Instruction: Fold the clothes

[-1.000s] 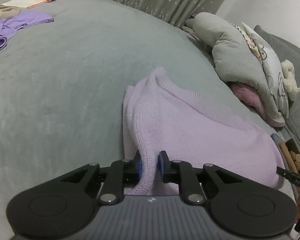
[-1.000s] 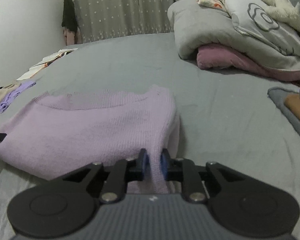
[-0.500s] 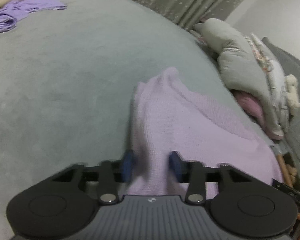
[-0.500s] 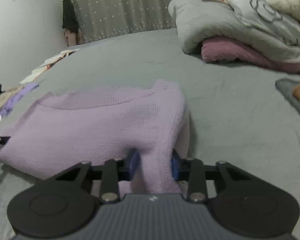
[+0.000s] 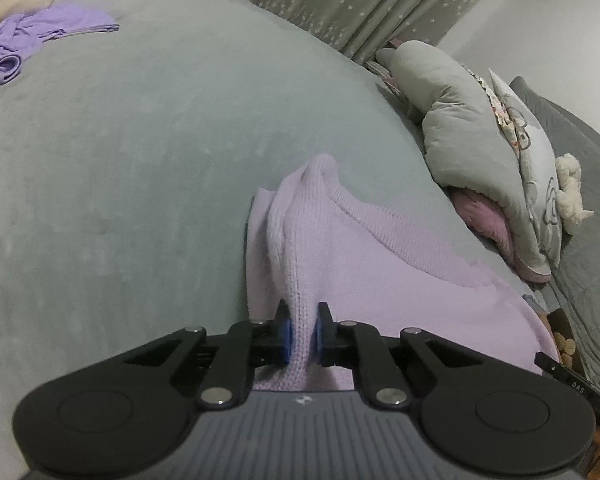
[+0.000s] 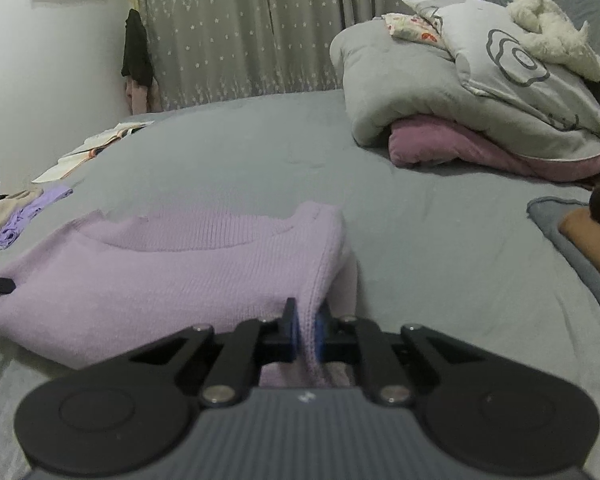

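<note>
The left claw [image 5: 301, 334] had just closed and pinched a fold of the sweater [image 5: 380, 264]. The right claw [image 6: 307, 330] had likewise closed on its other end. The sweater lay bunched on the bed [image 5: 140, 160], a pillow [image 6: 500, 72] at two o'clock.

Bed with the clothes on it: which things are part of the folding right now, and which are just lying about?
In use: pale lilac knitted sweater, left gripper, right gripper.

Lying about: crumpled purple garment, grey rolled duvet, pink blanket, open book.
</note>
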### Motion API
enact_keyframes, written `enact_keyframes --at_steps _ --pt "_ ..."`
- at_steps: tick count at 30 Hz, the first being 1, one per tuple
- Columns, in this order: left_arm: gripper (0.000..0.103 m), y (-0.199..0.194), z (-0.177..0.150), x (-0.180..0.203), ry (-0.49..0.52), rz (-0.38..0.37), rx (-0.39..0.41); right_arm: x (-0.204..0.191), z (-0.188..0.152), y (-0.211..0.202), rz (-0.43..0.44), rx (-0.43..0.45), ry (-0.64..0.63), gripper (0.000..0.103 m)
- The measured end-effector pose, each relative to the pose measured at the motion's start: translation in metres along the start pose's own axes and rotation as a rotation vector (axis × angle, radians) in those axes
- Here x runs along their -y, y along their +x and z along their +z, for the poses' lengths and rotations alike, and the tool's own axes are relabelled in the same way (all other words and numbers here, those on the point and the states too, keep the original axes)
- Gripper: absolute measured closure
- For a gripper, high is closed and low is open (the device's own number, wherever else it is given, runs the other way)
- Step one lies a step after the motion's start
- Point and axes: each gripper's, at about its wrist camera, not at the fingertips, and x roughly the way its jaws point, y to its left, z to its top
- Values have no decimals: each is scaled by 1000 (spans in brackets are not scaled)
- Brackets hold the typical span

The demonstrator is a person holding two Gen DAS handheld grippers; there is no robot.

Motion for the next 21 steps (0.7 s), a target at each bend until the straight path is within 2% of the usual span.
enact_keyframes --at_steps 4,7,9,11,15,19,21 --pt "90 13 -5 -8 -11 11 -39 0 -8 18 -24 -86 -17 96" --pt "83 10 -3 -14 -20 3 -40 3 -9 20 -22 -99 0 94" --pt "71 6 -1 -18 -12 23 -30 7 -8 20 -28 -102 17 90" --pt "62 5 -1 -19 -7 35 -24 11 -9 20 -42 -103 19 74" --pt "38 3 0 -25 -22 72 -11 17 -10 20 -58 -103 36 62" --pt "35 -1 2 -32 -70 91 4 22 -11 18 -100 -94 37 37" --pt "34 -9 3 -36 -103 99 37 24 -12 16 -114 -89 40 30"
